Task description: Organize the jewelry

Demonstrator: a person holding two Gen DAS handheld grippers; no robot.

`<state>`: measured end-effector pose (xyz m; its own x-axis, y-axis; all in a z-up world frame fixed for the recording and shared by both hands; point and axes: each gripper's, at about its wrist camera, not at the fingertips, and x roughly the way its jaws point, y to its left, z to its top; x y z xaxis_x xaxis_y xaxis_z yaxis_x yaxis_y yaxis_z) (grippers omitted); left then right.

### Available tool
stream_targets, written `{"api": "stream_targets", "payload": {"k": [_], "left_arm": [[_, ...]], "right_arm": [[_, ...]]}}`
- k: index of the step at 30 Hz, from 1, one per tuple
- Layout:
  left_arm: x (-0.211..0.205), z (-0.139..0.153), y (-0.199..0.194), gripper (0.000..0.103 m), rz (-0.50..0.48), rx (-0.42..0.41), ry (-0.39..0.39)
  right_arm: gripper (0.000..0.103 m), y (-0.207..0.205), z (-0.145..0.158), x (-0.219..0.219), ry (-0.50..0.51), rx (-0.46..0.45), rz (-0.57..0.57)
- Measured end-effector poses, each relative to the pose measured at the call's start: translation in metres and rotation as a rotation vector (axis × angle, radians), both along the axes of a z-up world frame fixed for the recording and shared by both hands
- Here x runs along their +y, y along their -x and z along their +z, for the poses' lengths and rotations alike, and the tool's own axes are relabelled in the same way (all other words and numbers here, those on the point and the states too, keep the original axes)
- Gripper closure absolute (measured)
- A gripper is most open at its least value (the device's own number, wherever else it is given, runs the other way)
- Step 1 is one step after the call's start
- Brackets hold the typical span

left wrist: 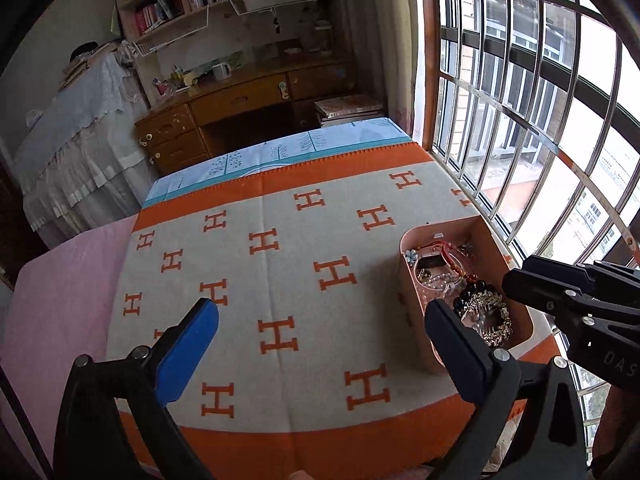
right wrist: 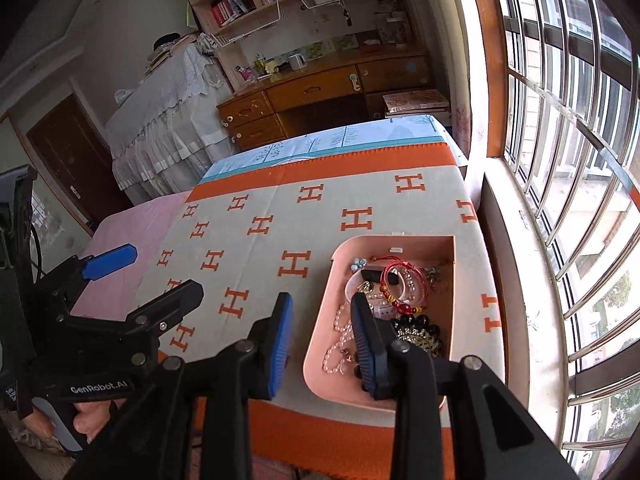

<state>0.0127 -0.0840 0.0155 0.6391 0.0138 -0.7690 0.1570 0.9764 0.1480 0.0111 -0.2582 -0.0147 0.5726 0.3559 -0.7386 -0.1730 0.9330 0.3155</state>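
Note:
A pink tray (right wrist: 320,368) holds a jumble of jewelry: a red cord bracelet (right wrist: 404,276), a pearl strand (right wrist: 340,340), black beads with a rhinestone piece (right wrist: 420,334) and a small blue flower (right wrist: 358,265). The tray (left wrist: 416,304) sits at the right of the blanket in the left wrist view too, rhinestone comb (left wrist: 486,316) in front. My left gripper (left wrist: 320,320) is open and empty above the blanket, left of the tray. My right gripper (right wrist: 320,320) is open and empty, straddling the tray's left rim; its right finger (right wrist: 366,344) is over the pearls.
An orange and grey H-patterned blanket (right wrist: 280,216) covers the bed, pink sheet (right wrist: 120,236) to the left. A barred window (right wrist: 560,160) runs along the right. A wooden desk (right wrist: 320,92) and bookshelves stand at the back.

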Motion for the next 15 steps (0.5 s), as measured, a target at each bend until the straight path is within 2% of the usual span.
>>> {"api": "stream_targets", "payload": {"k": [4,6,8,10,15], "left_arm": [[-0.002,-0.003,0.012,0.001,0.085,0.006,-0.100],[-0.002,-0.002,0.019,0.001,0.107,-0.014,-0.127],[-0.002,0.001,0.025,0.001,0.103,-0.030,-0.105],[-0.003,0.005,0.029,0.001,0.101,-0.044,-0.076],[0.001,0.013,0.035,0.001,0.107,-0.055,0.039]], "right_arm": [[0.072,0.019,0.006,0.006,0.004,-0.034,-0.016],[0.071,0.026,0.011,0.008,0.004,-0.060,-0.018],[0.066,0.034,0.015,0.011,0.008,-0.085,-0.022],[0.057,0.042,0.020,0.013,0.022,-0.115,-0.029],[0.054,0.058,0.031,0.019,0.066,-0.193,-0.025]]}}
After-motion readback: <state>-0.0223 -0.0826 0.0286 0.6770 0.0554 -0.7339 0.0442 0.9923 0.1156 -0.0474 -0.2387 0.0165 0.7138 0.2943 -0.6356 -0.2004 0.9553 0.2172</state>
